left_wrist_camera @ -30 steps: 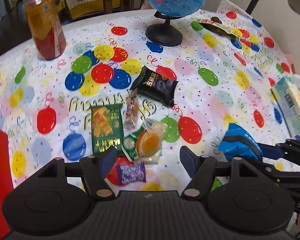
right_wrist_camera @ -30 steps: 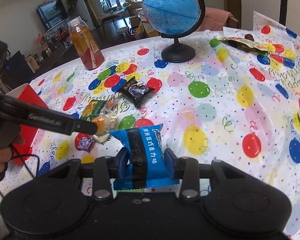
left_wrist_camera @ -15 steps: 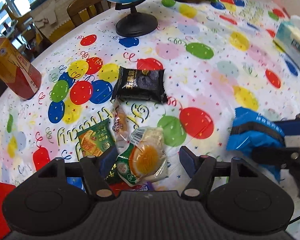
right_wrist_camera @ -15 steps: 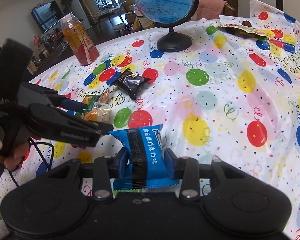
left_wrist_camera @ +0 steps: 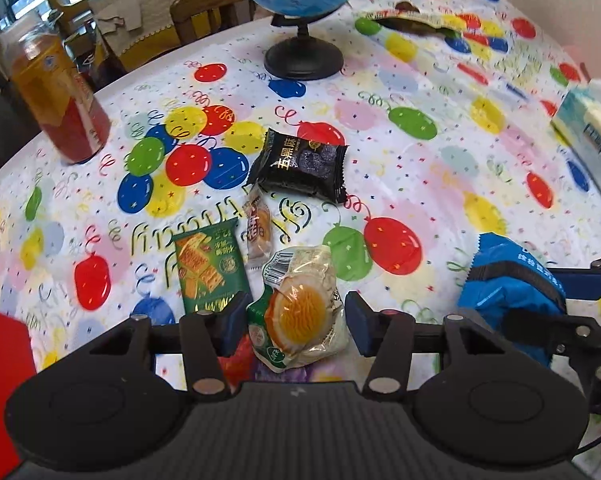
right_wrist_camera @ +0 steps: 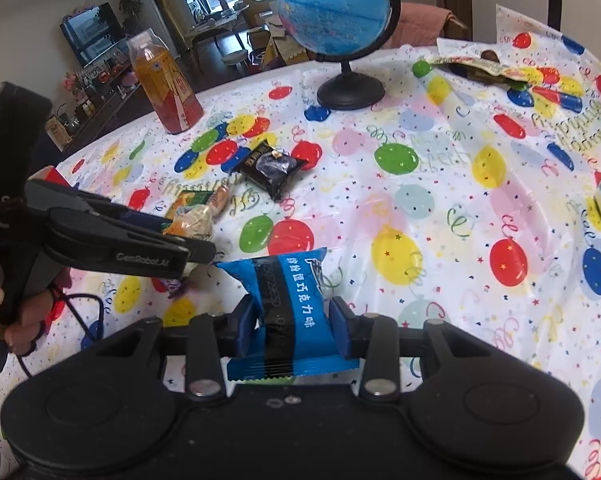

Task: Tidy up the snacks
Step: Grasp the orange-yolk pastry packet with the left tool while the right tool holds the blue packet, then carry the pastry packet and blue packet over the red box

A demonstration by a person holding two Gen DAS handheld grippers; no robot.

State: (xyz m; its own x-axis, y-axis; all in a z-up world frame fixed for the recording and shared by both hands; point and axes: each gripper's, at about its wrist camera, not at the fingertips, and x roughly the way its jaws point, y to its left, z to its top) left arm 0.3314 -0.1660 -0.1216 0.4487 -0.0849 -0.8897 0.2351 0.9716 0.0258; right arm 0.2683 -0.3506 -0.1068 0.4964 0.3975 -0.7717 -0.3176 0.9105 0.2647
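A clear packet with a round orange pastry (left_wrist_camera: 300, 312) lies on the balloon-print tablecloth (left_wrist_camera: 440, 184). My left gripper (left_wrist_camera: 296, 326) straddles it. Its jaws are closing, each pad close beside the wrapper without squeezing it. Just beyond lie a green cracker packet (left_wrist_camera: 208, 264), a small orange-wrapped sweet (left_wrist_camera: 258, 224) and a black packet (left_wrist_camera: 300, 166). My right gripper (right_wrist_camera: 292, 328) is shut on a blue chocolate packet (right_wrist_camera: 288, 292), held just above the cloth to the right of the left gripper (right_wrist_camera: 204, 248). A purple sweet (right_wrist_camera: 176, 284) peeks out under the left gripper.
A red box (left_wrist_camera: 0, 360) stands at the near left edge. A juice bottle (left_wrist_camera: 56, 96) is at the far left, a globe (left_wrist_camera: 302, 56) at the back, a tissue box (left_wrist_camera: 592, 132) on the right, and loose wrappers (left_wrist_camera: 412, 22) at the far right.
My left gripper has come in low over the pastry packet and its jaws have narrowed around it. The right gripper has kept still with the blue packet.
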